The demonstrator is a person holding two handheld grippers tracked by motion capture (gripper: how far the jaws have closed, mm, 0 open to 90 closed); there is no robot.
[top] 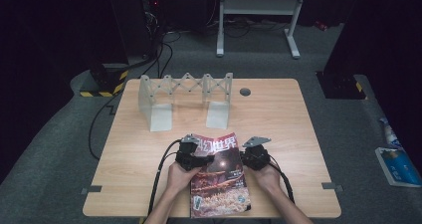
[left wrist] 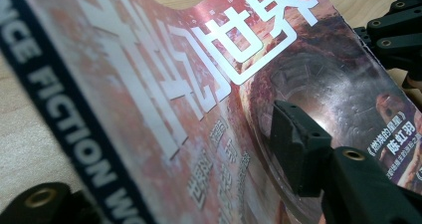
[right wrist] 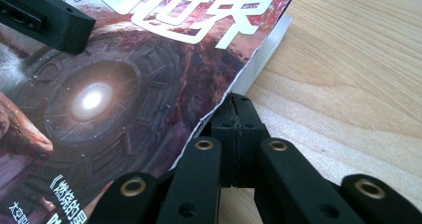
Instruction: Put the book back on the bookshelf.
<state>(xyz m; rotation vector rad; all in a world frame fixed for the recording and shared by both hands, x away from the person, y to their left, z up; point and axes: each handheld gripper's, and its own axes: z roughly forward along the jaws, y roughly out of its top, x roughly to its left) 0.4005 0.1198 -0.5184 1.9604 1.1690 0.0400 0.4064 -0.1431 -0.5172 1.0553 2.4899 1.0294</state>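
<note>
I note the magazine (top: 219, 176) nearest the camera, lying on the table (top: 139, 154) at its near edge, between my two grippers. My right gripper (right wrist: 234, 115) has its jaws pressed together on the cover's edge, which curls up off the pages. My left gripper (left wrist: 164, 184) straddles the spine side, one jaw above the cover, one below; whether its pads press I cannot tell. Beyond both grippers stands a white folding rack (top: 185, 97).
</note>
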